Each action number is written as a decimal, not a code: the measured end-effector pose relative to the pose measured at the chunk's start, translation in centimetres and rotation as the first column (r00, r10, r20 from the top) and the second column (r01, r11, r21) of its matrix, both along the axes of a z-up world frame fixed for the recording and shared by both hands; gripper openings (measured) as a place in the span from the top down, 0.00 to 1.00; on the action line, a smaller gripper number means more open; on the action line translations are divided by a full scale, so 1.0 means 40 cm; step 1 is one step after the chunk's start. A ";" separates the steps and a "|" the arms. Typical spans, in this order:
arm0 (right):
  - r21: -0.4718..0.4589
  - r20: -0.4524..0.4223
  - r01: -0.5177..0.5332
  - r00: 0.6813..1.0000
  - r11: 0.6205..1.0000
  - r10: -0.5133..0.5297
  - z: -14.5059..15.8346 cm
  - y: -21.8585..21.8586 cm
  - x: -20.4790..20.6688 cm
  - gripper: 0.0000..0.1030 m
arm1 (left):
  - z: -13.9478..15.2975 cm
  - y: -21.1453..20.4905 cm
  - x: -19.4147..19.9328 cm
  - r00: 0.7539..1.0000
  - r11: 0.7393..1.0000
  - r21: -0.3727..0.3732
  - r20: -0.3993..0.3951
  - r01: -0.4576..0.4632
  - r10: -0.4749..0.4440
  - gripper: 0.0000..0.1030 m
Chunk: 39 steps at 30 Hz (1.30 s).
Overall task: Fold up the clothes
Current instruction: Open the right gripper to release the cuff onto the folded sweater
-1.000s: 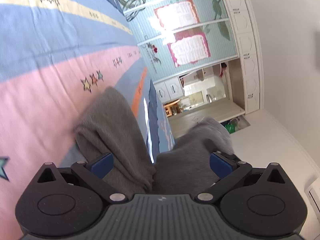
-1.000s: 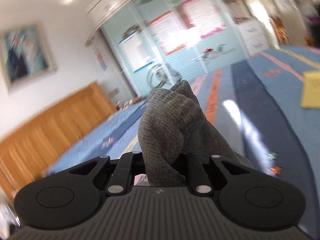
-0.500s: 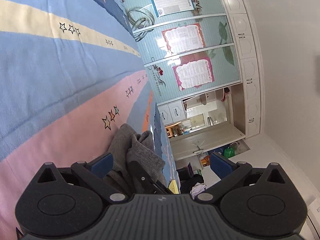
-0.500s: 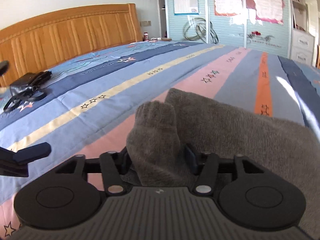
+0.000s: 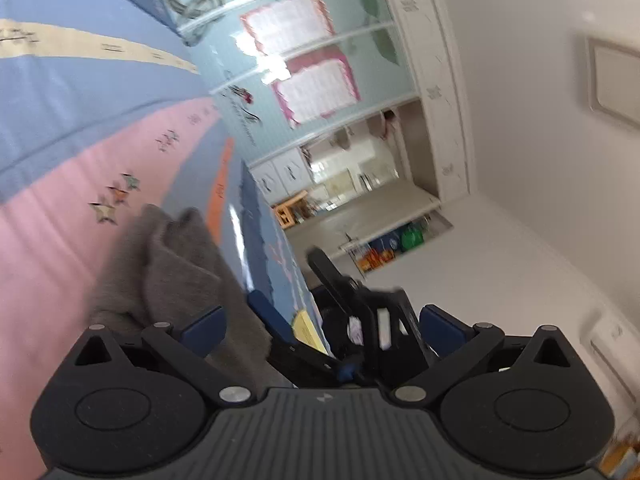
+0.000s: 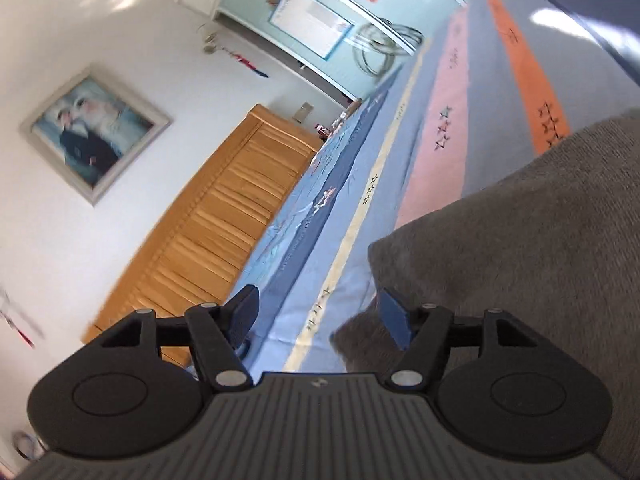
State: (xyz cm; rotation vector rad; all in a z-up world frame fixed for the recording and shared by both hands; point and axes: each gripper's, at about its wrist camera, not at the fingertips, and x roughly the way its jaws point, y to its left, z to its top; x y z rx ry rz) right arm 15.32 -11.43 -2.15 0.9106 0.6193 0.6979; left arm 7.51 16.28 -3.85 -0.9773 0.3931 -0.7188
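Observation:
A grey knitted garment (image 5: 168,268) lies bunched on the striped bedspread (image 5: 52,208); in the right wrist view the same grey garment (image 6: 520,240) fills the lower right, lying flat. My left gripper (image 5: 320,328) is open, its left pad over the garment's edge, nothing between the fingers. Between them I see the other gripper (image 5: 360,312), black with blue pads. My right gripper (image 6: 320,316) is open too, its right pad at the garment's near corner, the left pad over the bedspread (image 6: 452,120).
A wooden headboard (image 6: 208,232) runs along the bed's far side under a framed picture (image 6: 92,132). Pale blue wardrobe doors (image 5: 304,64) with posters stand past the bed. A yellow pad (image 5: 308,330) lies near the bed's edge.
My right gripper has let go of the grey garment and opened. The garment now lies on the bedspread. Both cameras have swung, and the right gripper shows in front of the left one.

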 end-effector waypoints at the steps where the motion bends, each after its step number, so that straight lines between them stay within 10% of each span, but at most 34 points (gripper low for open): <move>1: 0.047 -0.026 -0.004 1.000 0.999 0.006 -0.006 -0.015 0.024 0.31 | 0.007 -0.027 0.018 1.000 0.999 0.038 0.019 0.011 -0.012 0.01; 5: 0.168 -0.086 -0.081 0.992 0.983 0.096 -0.035 -0.036 0.117 0.20 | -0.051 -0.060 0.093 0.998 0.992 0.124 -0.060 -0.015 0.023 0.01; 12: 0.069 -0.154 -0.277 0.946 0.958 0.285 -0.057 0.077 0.246 0.19 | -0.175 0.032 0.117 0.968 0.991 -0.106 -0.245 -0.082 0.054 0.06; 14: 0.012 -0.190 -0.225 0.956 0.974 0.223 -0.071 0.074 0.253 0.64 | -0.175 0.035 0.119 0.968 0.991 -0.100 -0.243 -0.092 0.066 0.06; 17: -0.077 -0.235 -0.148 0.964 0.986 0.126 -0.093 0.069 0.264 1.00 | -0.182 0.041 0.130 0.965 0.988 -0.123 -0.257 -0.089 0.055 0.06; 20: -0.168 -0.271 -0.073 0.962 0.983 0.025 -0.115 0.064 0.274 0.96 | -0.172 0.040 0.134 0.966 0.991 -0.107 -0.254 -0.081 0.052 0.05; 25: -0.106 -0.071 -0.097 0.993 0.990 0.090 -0.007 0.067 0.196 0.87 | -0.166 0.034 0.131 0.967 0.993 -0.084 -0.246 -0.083 0.060 0.03; 31: -0.157 -0.290 -0.201 0.945 0.967 0.149 -0.129 0.129 0.265 1.00 | -0.171 0.036 0.134 0.964 0.993 -0.040 -0.249 -0.111 0.097 0.03; 36: -0.177 -0.283 -0.156 0.954 0.972 0.101 -0.102 0.137 0.269 1.00 | -0.173 0.041 0.135 0.963 0.993 -0.048 -0.256 -0.103 0.088 0.01; 39: -0.067 -0.196 -0.090 0.978 0.994 0.075 -0.051 0.082 0.223 0.80 | -0.172 0.039 0.133 0.962 0.994 -0.042 -0.259 -0.102 0.088 0.01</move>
